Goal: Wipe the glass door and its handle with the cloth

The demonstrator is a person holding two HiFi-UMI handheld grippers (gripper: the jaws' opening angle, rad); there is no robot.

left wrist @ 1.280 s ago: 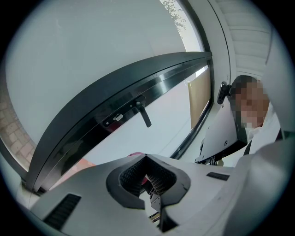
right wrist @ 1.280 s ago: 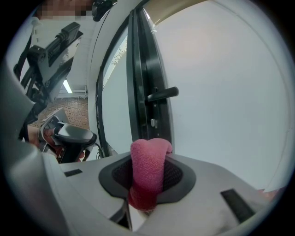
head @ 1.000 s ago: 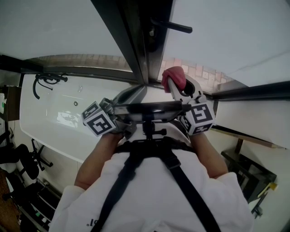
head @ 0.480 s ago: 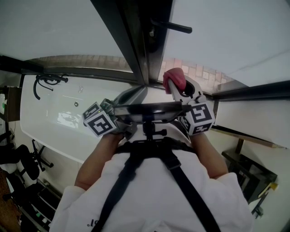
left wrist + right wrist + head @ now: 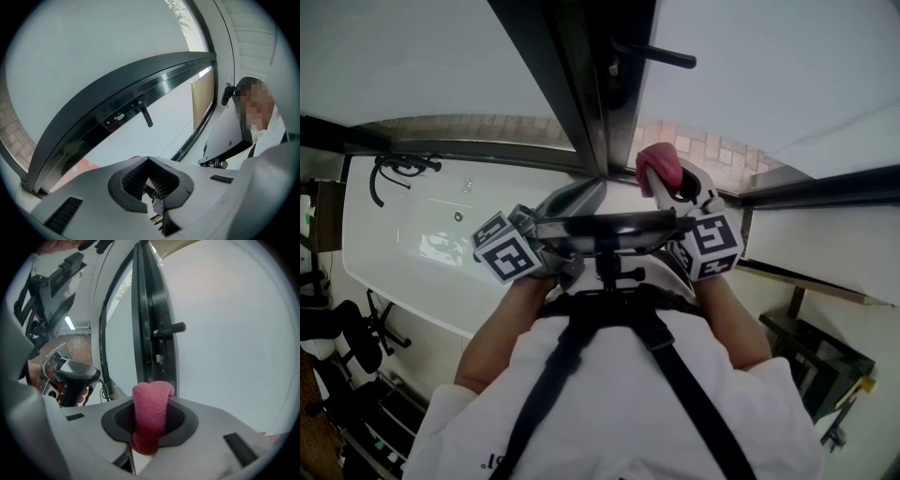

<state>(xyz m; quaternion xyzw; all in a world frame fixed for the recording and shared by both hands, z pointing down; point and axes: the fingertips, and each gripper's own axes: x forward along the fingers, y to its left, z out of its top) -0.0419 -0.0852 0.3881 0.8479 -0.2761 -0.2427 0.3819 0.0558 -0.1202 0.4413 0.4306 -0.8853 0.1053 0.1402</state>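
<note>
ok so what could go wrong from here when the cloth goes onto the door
1. Only a small roll of the pink cloth pokes past the fingers of the right gripper, so pressing hard could put bare plastic on the glass door.
2. The handle sticks out; a sweep along it could snag the cloth or pull it loose.
3. The left gripper is shut and empty, so nothing steadies the door if it swings.

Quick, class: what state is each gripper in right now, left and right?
Left gripper: closed, nothing between its jaws.
Right gripper: closed on the pink cloth.
</note>
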